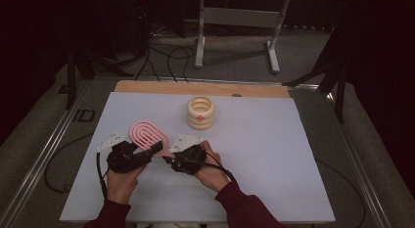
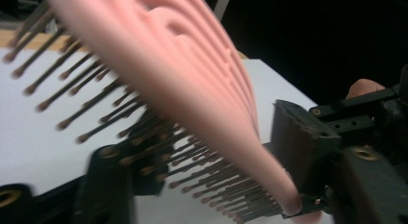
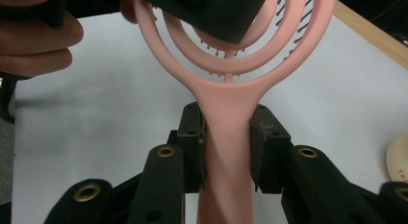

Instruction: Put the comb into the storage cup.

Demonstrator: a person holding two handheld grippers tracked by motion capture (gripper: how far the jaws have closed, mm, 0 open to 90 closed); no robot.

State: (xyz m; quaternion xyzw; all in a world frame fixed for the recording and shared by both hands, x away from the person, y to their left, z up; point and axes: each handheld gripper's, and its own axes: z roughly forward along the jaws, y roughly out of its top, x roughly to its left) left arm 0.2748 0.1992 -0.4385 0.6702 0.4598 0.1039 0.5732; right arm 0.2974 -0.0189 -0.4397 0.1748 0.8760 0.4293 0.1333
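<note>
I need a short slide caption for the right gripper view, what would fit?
Right gripper clamps the pink hairbrush by its handle above the white table.

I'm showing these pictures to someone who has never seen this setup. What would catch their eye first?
Most striking is the pink hairbrush, held up over the white table between both grippers. The right gripper clamps its handle, while the left gripper closes on its bristled head. Behind them, towards the far edge, stands a cream ribbed ring-shaped holder alone.

No legible text or label anywhere (red marks on the cream ring [image 1: 200,112] too small)
</note>
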